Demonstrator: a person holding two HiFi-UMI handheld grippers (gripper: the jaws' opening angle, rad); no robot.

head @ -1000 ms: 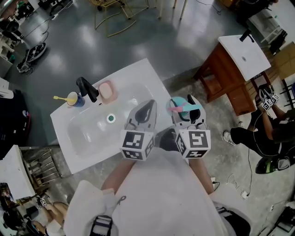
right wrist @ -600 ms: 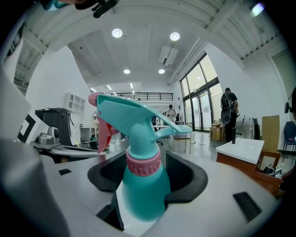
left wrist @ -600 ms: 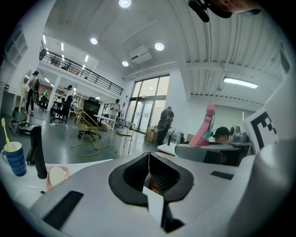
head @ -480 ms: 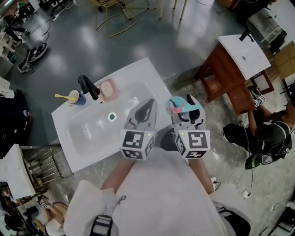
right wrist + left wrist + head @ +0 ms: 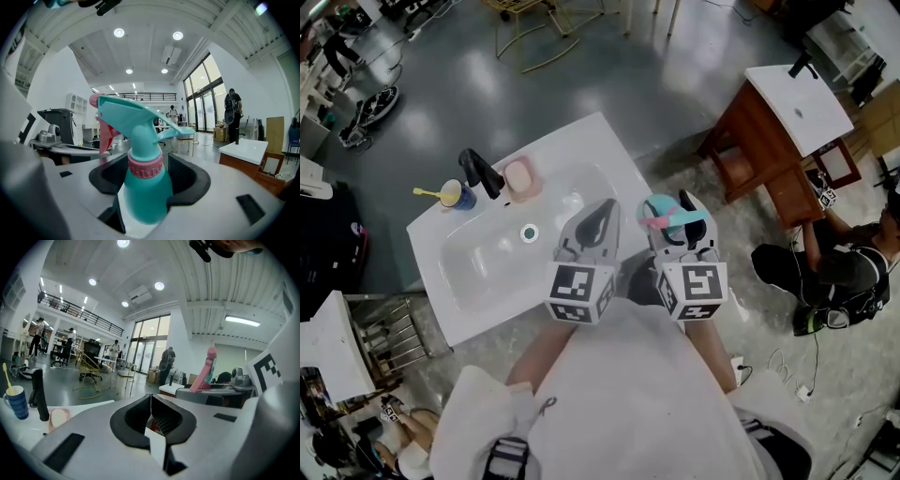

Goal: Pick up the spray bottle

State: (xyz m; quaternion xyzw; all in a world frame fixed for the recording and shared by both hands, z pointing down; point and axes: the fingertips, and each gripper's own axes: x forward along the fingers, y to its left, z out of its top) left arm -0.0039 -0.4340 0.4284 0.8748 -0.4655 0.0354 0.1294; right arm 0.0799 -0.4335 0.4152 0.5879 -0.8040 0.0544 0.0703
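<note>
A teal spray bottle [image 5: 143, 187] with a pink collar and pink trigger stands upright between my right gripper's jaws, which are shut on its body. In the head view the spray bottle [image 5: 667, 215] shows its teal and pink head above my right gripper [image 5: 680, 234], held up off the white sink [image 5: 609, 150], just past its right end. My left gripper [image 5: 592, 225] hovers beside it over the sink's right part. In the left gripper view my left gripper [image 5: 151, 416] has its jaws pressed together with nothing between them, and the bottle's pink trigger [image 5: 205, 371] shows at the right.
A black tap [image 5: 478, 172], a pink soap dish [image 5: 518, 178] and a blue cup with a yellow toothbrush [image 5: 452, 195] sit along the sink's far edge. A second white sink on a wooden cabinet [image 5: 773, 122] stands at the right, with a person [image 5: 839, 262] beside it.
Both grippers hold their places with the bottle still gripped. The scene shifts slightly in the head view, and the person at the right has moved.
</note>
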